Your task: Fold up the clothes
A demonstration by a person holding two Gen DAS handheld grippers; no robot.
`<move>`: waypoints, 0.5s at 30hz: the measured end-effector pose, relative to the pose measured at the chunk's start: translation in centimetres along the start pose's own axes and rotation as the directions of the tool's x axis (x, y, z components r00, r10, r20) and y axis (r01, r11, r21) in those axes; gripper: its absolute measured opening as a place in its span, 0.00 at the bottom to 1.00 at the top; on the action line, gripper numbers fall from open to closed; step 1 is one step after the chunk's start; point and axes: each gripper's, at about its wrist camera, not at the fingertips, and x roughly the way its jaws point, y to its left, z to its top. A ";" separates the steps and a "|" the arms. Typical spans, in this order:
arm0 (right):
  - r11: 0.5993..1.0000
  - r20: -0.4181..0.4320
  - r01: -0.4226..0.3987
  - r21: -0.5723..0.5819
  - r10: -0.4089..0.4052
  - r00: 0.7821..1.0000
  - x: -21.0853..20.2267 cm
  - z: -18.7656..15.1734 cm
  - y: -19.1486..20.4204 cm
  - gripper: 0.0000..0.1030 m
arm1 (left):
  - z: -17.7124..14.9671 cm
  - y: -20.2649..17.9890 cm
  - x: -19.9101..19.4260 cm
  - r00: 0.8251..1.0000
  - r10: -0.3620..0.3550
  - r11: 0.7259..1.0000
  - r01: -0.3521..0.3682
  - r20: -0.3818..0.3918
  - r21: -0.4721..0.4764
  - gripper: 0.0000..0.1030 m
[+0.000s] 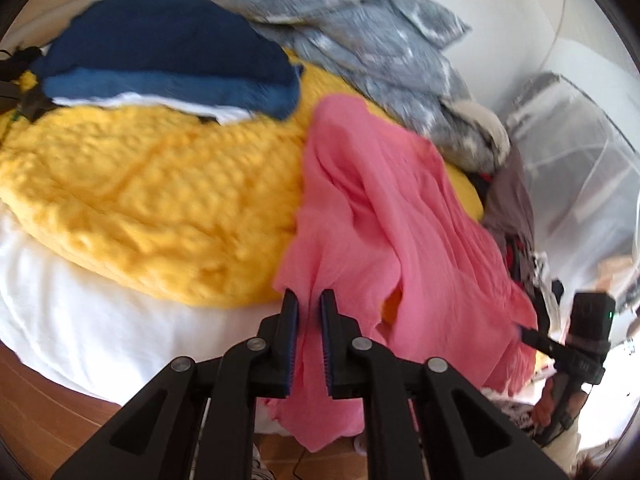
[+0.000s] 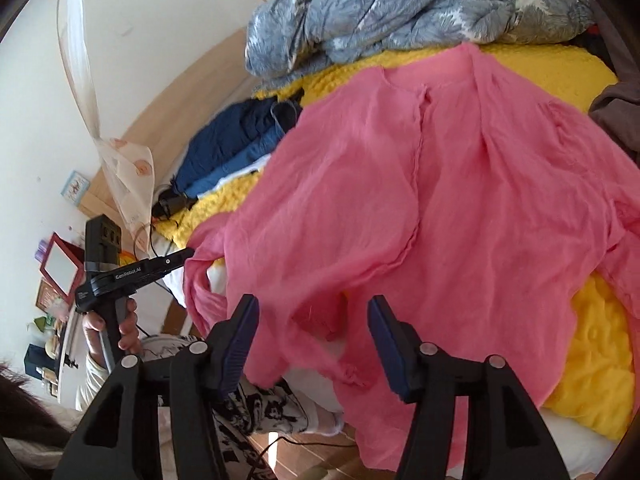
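Left gripper: my left gripper is clamped on a thin hem of the pink blouse; the cloth runs down between the pads, jaws nearly together.
Right gripper: my right gripper stands with jaws wide apart, pads clear of the fabric, the blouse's lower hem sagging between and under them. Nothing held there.
Pink blouse: it's draped over the yellow blanket, its lower edge hanging off the near side of the bed past the white sheet.
Handling: I judge it very light, gauzy and limp. It wrinkles, it won't keep any shape, and a pinch at one layer will drag the rest after it. Not slippery on these ribbed pads, I'd say.
Where to grip: seamed edges, hem corners or shoulder seams, where the cloth is doubled and won't stretch out.
Left hand pose: angled down toward the bed edge, fingers pointing into the blouse's near left corner.
Right hand pose: also tilted down, aimed at the hem, to the right of the left gripper.
Around the blanket: folded blue clothes sit on its far side, a grey patterned quilt beyond.
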 end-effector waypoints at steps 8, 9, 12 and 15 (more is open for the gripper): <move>1.000 -0.001 -0.023 0.008 0.023 1.000 0.2 0.5 0.4 0.59 | 5.9 -0.4 -6.4 0.976 0.086 0.995 -0.096 0.202 0.036 0.11; 1.000 -0.009 -0.024 0.000 0.024 1.000 0.4 0.5 0.7 0.59 | 6.1 -0.3 -6.3 0.978 0.098 0.993 -0.107 0.185 0.040 0.12; 0.999 -0.043 -0.033 -0.025 0.032 0.999 1.3 0.4 1.6 0.59 | 4.7 0.7 -4.4 0.999 0.048 0.999 -0.048 0.025 0.018 0.29; 0.998 -0.073 -0.033 -0.059 0.028 0.997 2.0 0.2 2.3 0.59 | 1.6 1.1 -2.4 0.986 -0.027 0.999 0.031 -0.165 0.026 0.44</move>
